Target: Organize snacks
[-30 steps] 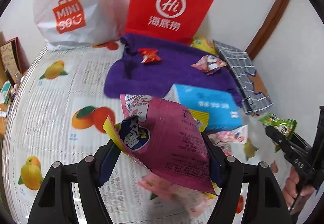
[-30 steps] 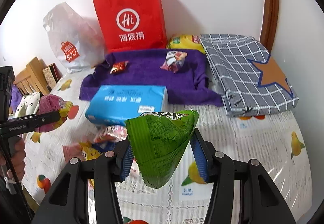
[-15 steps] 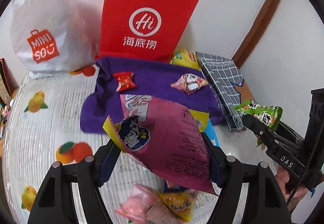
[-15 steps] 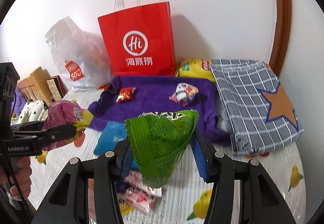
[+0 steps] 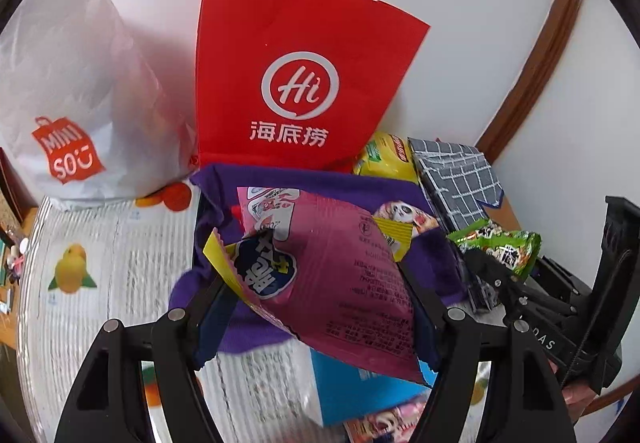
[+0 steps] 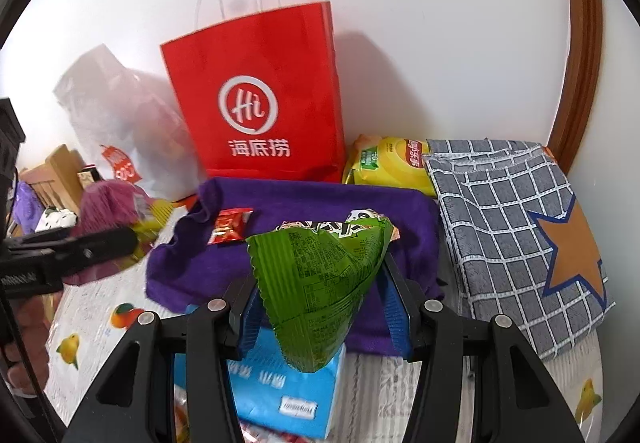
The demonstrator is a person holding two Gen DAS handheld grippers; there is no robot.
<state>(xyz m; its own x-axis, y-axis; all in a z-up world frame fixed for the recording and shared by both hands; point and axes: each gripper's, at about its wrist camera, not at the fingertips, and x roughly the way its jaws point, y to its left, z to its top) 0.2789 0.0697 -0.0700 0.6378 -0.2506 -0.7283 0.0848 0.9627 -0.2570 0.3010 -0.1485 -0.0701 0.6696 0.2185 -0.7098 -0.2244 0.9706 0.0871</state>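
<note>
Both fingers of the left gripper (image 5: 316, 323) press against the sides of a pink snack packet (image 5: 332, 275), held raised above a purple cloth (image 5: 320, 183). Fingers of the right gripper (image 6: 324, 307) likewise clamp a green snack packet (image 6: 320, 283), lifted over a blue box (image 6: 280, 387) that lies on the fruit-print tablecloth (image 6: 92, 323). On the purple cloth lie a small red sweet (image 6: 230, 225) and a panda-print packet (image 5: 404, 215). Behind the cloth, against the wall, a red paper bag (image 6: 260, 103) stands upright, flanked by a white plastic bag (image 5: 68, 103) on one side and a yellow crisp packet (image 6: 388, 165) on the other; a folded grey checked cloth (image 6: 508, 227) lies beside the purple cloth
</note>
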